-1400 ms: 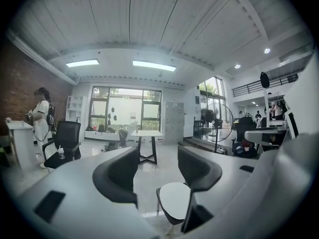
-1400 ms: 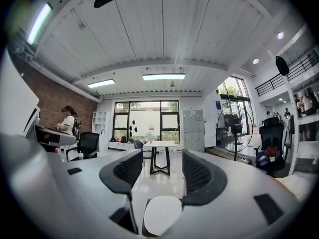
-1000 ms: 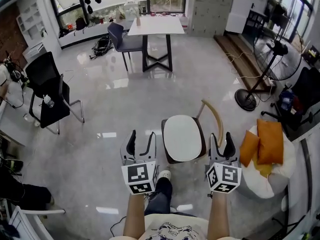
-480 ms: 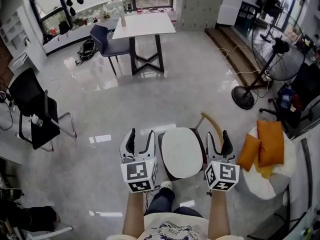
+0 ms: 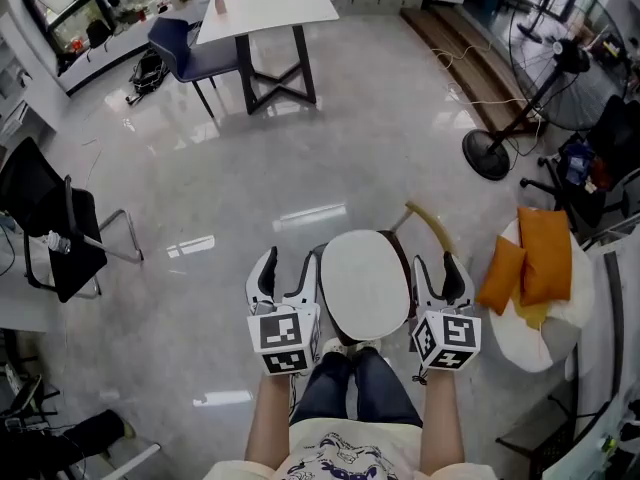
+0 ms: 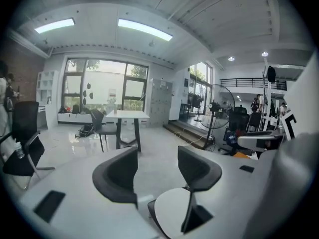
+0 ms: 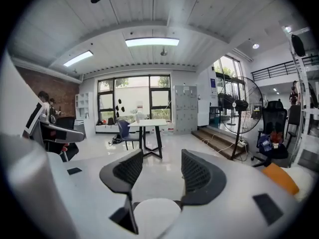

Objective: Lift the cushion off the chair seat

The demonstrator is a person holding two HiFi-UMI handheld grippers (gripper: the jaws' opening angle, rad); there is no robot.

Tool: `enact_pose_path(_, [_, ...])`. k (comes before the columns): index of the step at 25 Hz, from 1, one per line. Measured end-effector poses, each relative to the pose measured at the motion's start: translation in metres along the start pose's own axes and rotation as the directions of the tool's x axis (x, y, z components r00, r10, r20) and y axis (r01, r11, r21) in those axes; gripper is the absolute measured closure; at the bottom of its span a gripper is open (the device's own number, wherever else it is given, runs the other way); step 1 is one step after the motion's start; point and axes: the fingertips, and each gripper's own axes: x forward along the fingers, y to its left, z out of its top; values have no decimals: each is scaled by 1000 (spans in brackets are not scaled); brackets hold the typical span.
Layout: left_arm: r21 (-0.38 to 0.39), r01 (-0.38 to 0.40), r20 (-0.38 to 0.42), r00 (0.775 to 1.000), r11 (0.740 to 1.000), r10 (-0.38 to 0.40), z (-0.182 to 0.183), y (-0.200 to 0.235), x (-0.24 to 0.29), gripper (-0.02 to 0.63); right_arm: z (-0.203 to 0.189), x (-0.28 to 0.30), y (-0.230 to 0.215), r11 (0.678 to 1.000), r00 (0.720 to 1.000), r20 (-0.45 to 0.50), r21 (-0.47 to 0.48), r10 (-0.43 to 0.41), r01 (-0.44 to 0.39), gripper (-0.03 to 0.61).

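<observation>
1. Nothing of the lift is done, as far as the views show. The cushion [image 5: 365,283] lies flat on the seat of the chair [image 5: 430,228], which stands on the glossy floor [image 5: 200,168] right in front of the person's legs [image 5: 355,388].
2. The left claw [image 5: 285,274] hangs just beside the cushion's left edge without touching it. Its jaws are spread wide with nothing between them. In the left gripper view only floor shows in the gap, and the pale curve of the cushion sits low and to the right of the jaws.
3. The right claw [image 5: 438,276] hangs just beside the cushion's right edge, also spread and empty. In the right gripper view the cushion shows as a pale curve below the jaws, not between them.
4. All of the real work looks to be left: bring the claws in to the cushion's rim, pinch it on one or both sides, and raise it clear of the seat.
5. The cushion is a plain white oval, smooth and fairly thin-looking. It covers nearly the whole seat, with only a dark rim of seat showing around it. Whether it is tied down or lies loose cannot be told from here — it will probably be light, and may sag if held by one edge.
</observation>
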Motion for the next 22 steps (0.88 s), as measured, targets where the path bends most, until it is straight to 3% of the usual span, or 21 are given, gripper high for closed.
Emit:
enact_pose_path(6, [-31,-3,-97,995,1000,0,-47,-1,47,365,-44,44,-18,1000,996,-93,3,6,-5,324])
enact_pose_path(12, [-64,-36,-218,976,997,21,-105,13,105,365,-91,107,-23,999,981,-190,5,48,-48,324])
enact_pose_path(18, [-124,-77,-307,951,989,35,-175,18,146,365,-164,154,-27,993,944,-311,-8,109,-118,324])
enact_pose_path(22, [-146,-101,-368,929,984,40,-231,14,175,367,-223,183,-38,994,918,-381,34,105,-99,325])
